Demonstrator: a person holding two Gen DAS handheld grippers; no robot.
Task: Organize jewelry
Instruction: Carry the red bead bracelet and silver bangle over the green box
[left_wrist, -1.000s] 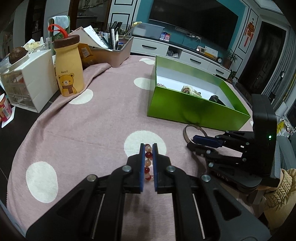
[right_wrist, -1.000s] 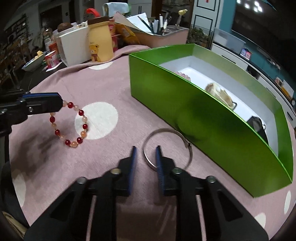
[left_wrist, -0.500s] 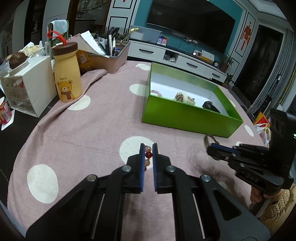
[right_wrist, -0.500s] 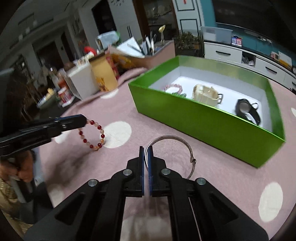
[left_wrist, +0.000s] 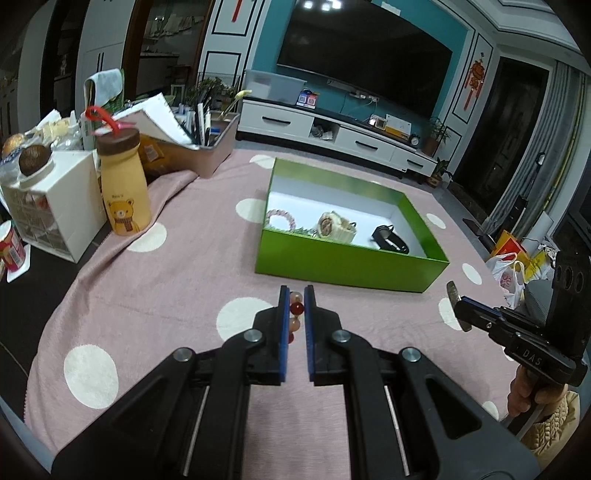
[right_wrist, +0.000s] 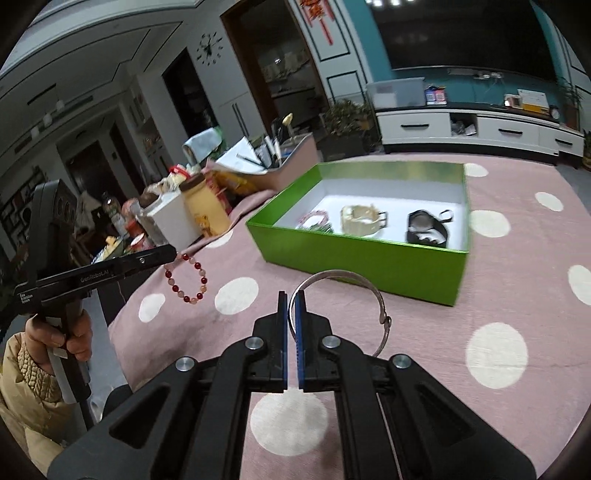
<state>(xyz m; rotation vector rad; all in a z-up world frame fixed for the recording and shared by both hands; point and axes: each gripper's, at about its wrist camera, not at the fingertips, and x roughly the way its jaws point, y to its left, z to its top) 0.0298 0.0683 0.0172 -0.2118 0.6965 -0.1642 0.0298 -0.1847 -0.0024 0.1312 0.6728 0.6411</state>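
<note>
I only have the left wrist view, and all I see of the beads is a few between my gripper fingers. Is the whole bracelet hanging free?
Observer: Yes. In the right wrist view the bead bracelet hangs as a full loop below the left gripper, clear of the cloth.
Operator: What is the right gripper holding?
Observer: The right gripper is shut on a silver bangle, a full ring with a clasp.
Operator: How is the black watch lying in the box?
Observer: In the green box, the black watch lies face up, strap looped behind.
</note>
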